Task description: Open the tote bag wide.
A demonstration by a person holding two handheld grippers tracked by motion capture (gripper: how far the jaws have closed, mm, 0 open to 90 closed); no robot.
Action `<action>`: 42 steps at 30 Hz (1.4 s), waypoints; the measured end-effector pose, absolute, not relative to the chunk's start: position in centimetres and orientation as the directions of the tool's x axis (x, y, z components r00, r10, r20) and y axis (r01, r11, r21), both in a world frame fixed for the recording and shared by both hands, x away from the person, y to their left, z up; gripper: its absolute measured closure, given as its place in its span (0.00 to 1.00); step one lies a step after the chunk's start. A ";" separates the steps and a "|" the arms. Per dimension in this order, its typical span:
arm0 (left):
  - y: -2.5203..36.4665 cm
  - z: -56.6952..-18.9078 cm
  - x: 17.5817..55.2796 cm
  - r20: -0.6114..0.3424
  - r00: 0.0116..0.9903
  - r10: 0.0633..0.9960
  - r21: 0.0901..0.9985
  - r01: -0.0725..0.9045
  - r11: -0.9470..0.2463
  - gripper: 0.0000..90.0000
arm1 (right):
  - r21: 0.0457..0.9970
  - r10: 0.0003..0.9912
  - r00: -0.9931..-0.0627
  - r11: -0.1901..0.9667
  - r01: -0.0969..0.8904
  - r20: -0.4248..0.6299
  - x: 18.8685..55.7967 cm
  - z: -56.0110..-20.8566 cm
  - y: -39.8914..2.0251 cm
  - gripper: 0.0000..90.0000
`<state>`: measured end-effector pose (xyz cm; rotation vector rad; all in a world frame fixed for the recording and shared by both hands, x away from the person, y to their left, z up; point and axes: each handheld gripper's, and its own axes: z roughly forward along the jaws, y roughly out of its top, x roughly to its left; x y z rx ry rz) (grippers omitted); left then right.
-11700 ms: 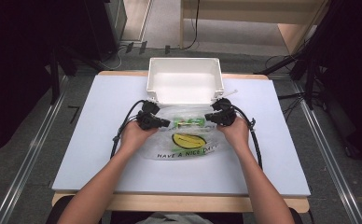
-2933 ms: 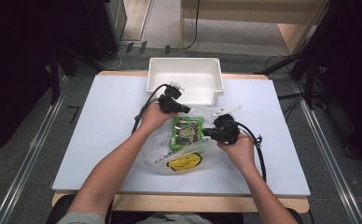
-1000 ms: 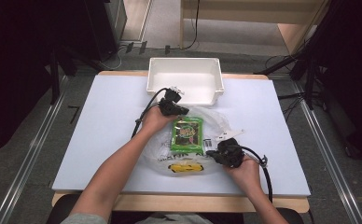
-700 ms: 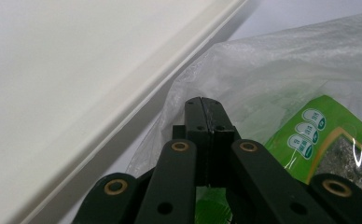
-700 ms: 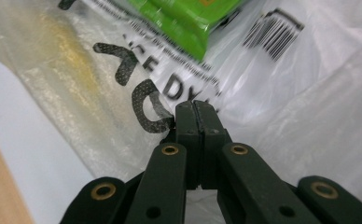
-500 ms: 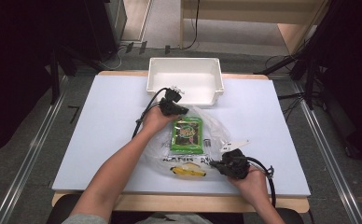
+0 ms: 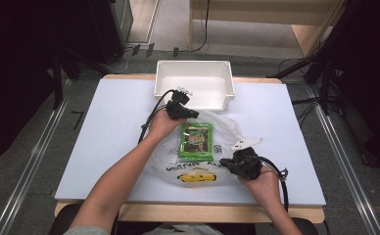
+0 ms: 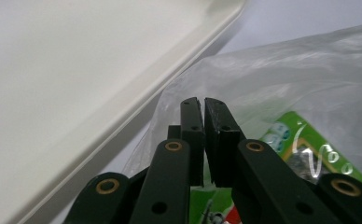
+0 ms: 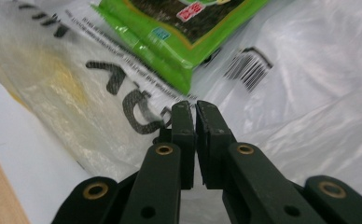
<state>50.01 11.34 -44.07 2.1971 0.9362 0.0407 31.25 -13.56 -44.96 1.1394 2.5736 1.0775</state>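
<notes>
1. My right gripper (image 7: 235, 165) has swung down toward my side of the table over the last few seconds. It now sits at the near right edge of the plastic bag (image 7: 227, 131), where before it was up beside the green packet (image 7: 196, 140).
2. My left gripper (image 7: 182, 108) has hardly moved. It is at the bag's far edge, just short of the white bin (image 7: 194, 67).
3. Both pairs of jaws have just been easing open. In the left gripper view a thin slit shows between the pads (image 8: 191, 122), with the bag film (image 8: 281, 79) just past the tips, and I cannot see film pinched there.
4. The right gripper view is much the same: a narrow gap, with film (image 9: 309, 79) beyond and below the tips and none that I can see caught between the pads.
5. I judge both grips are letting go. The bag lies spread flat with the packet inside it, between the two grippers, so the flattening or loading step looks about finished.
6. For writing, the bag has a yellow smiley face (image 7: 196, 177) and a line of black capitals that is too curled to read here.
7. A barcode (image 9: 251, 69) is printed ahead of the right jaws. The packet's small print is too small to read.
</notes>
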 end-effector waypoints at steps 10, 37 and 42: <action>11.5 -41.2 48.3 -0.254 0.773 0.582 0.644 0.584 -0.494 0.86 | 0.684 0.694 -0.701 0.432 0.588 0.164 32.5 -43.0 -12.9 0.85; 14.0 -40.4 42.4 -0.262 0.803 0.535 0.653 0.556 -0.514 0.46 | 0.681 0.704 -0.677 0.388 0.620 0.216 36.6 -42.8 -11.0 0.63; 14.5 -40.4 40.9 -0.263 0.810 0.524 0.666 0.545 -0.509 0.44 | 0.675 0.704 -0.681 0.403 0.618 0.203 36.2 -43.5 -11.1 0.60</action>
